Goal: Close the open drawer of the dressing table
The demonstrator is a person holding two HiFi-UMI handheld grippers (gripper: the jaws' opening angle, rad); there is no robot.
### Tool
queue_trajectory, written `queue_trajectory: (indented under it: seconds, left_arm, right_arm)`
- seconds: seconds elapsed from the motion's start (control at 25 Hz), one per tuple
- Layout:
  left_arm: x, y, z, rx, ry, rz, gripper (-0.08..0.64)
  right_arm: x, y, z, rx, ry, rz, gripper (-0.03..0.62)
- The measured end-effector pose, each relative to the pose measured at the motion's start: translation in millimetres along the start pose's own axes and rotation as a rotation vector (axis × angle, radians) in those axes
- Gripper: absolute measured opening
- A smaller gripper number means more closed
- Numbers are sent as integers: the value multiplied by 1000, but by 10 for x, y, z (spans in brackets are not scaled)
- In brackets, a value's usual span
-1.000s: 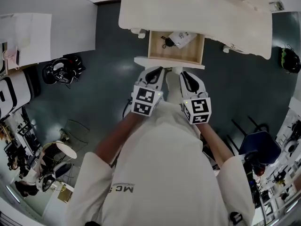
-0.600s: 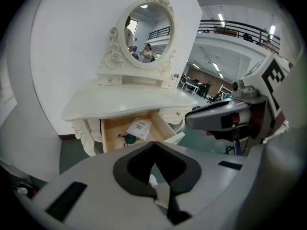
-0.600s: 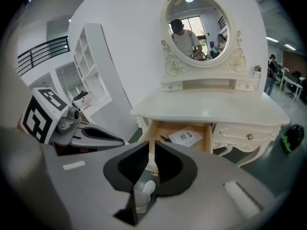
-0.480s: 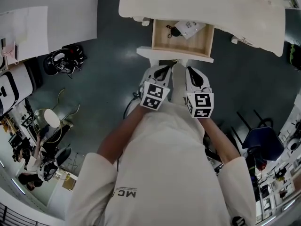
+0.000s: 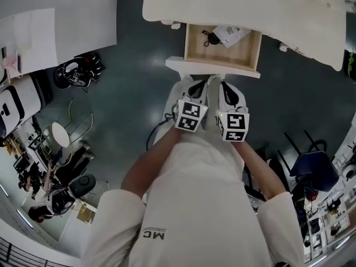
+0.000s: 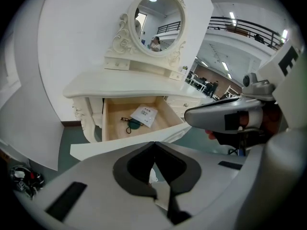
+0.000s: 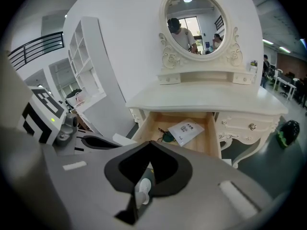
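Two grippers: we hold left gripper (image 5: 200, 82) and right gripper (image 5: 221, 84) side by side, jaws closed and empty, just before the front of the open drawer (image 5: 222, 58) under the table (image 5: 239, 10).

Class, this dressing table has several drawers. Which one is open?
The wide centre drawer under the tabletop: it is pulled out, showing a white packet inside. The knobbed side drawer and the small ones below the mirror are shut.
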State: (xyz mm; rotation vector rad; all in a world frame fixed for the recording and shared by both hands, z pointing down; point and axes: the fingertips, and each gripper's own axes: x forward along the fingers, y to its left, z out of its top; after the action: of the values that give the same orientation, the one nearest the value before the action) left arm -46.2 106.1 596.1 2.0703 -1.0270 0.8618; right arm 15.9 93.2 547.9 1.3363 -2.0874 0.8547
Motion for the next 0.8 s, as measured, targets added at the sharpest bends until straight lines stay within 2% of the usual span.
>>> queue_trajectory:
  seconds: [0.2,0.48,0.8]
  left_arm:
    - [59,57,-156,-21,29,25,8]
    - [239,222,-424,-76,116,58,8]
    - [365,278,-523,-103,151,45,9]
  right_arm:
    - [115,55,-242,-9,44,-2,-1]
    - [293,104,-407,-4,98,16,-2]
    - [449,72,-579,22,156,14,-2]
